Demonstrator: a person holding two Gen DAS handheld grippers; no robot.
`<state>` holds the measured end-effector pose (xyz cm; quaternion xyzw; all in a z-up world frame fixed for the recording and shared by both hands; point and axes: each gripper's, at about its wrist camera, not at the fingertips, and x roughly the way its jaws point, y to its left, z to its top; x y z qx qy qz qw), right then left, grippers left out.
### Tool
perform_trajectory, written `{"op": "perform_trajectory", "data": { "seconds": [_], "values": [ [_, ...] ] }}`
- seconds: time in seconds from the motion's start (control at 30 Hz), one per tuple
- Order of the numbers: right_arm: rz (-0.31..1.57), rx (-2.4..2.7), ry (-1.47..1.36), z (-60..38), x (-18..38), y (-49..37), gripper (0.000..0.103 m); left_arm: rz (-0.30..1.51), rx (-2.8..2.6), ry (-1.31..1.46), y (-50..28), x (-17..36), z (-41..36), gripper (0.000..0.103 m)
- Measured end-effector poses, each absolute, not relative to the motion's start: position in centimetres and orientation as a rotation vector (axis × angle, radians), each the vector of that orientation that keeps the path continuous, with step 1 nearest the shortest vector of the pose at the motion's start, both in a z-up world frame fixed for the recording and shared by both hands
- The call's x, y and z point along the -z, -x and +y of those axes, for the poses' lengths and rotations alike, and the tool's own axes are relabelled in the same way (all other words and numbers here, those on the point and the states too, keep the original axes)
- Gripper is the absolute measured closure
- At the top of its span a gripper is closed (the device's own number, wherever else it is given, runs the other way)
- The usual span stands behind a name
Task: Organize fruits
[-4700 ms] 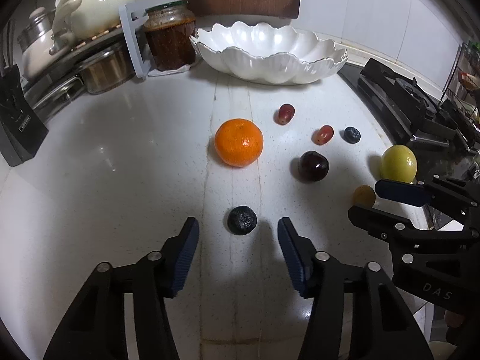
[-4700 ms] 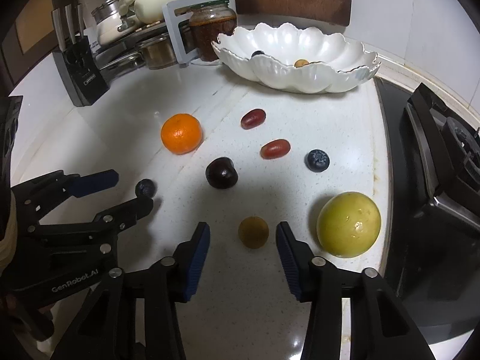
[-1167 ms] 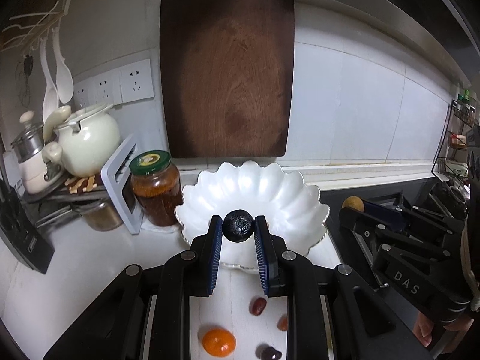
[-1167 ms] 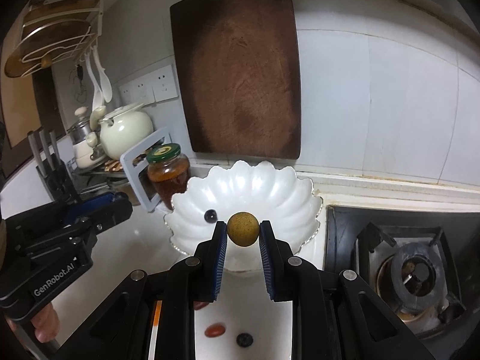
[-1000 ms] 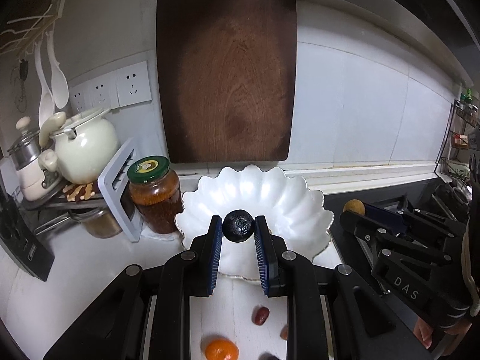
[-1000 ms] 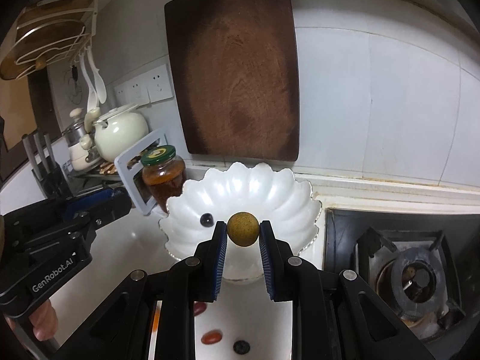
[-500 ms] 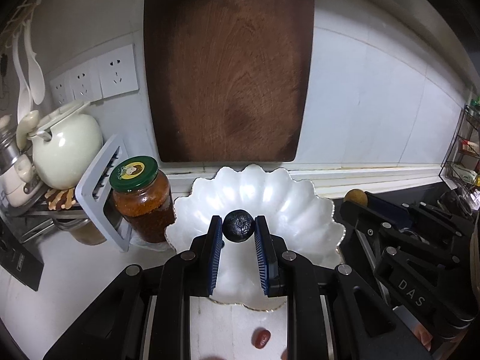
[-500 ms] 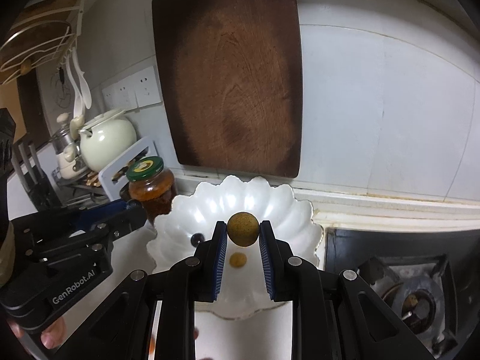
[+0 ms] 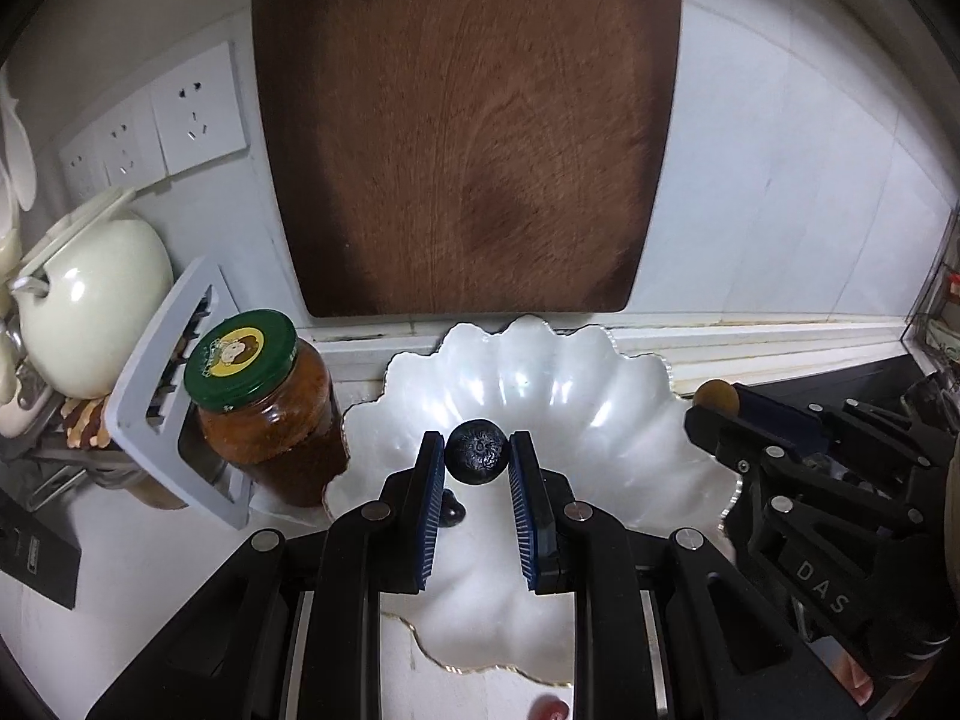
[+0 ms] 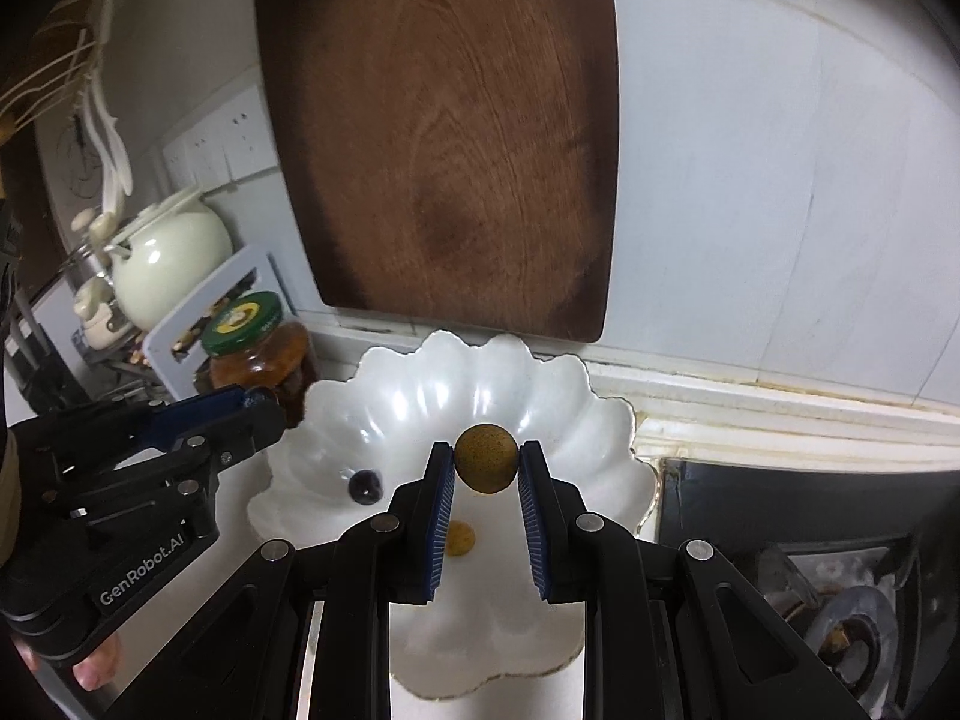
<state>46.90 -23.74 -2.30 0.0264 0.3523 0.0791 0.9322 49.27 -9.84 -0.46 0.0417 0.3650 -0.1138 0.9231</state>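
Fingers [image 9: 431, 480] pinch a dark, matte blueberry [image 9: 477, 459] above the white scalloped bowl [image 9: 630, 420].

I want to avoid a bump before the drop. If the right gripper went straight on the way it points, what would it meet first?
Probably the far inner wall of the white bowl, past the brown fruit the right gripper holds; the cutting board stands behind. Depth is uncertain.

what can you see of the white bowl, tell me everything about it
The white bowl is wide and shallow, glossy like glazed ceramic, with a scalloped, thinly gold-edged rim. It sits upright on the counter below the cutting board, beside the jar. Inside lie a dark berry and a small yellow-brown fruit.
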Motion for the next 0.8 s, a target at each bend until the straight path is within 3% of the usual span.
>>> {"op": "perform_trajectory", "data": {
  "seconds": [0.8],
  "values": [
    [0.923, -0.156, -0.055, -24.4, 7.4, -55.2, 0.079, 0.888, 0.202, -0.154, -57.3, 5.9, -12.2, 0.08]
  ]
}}
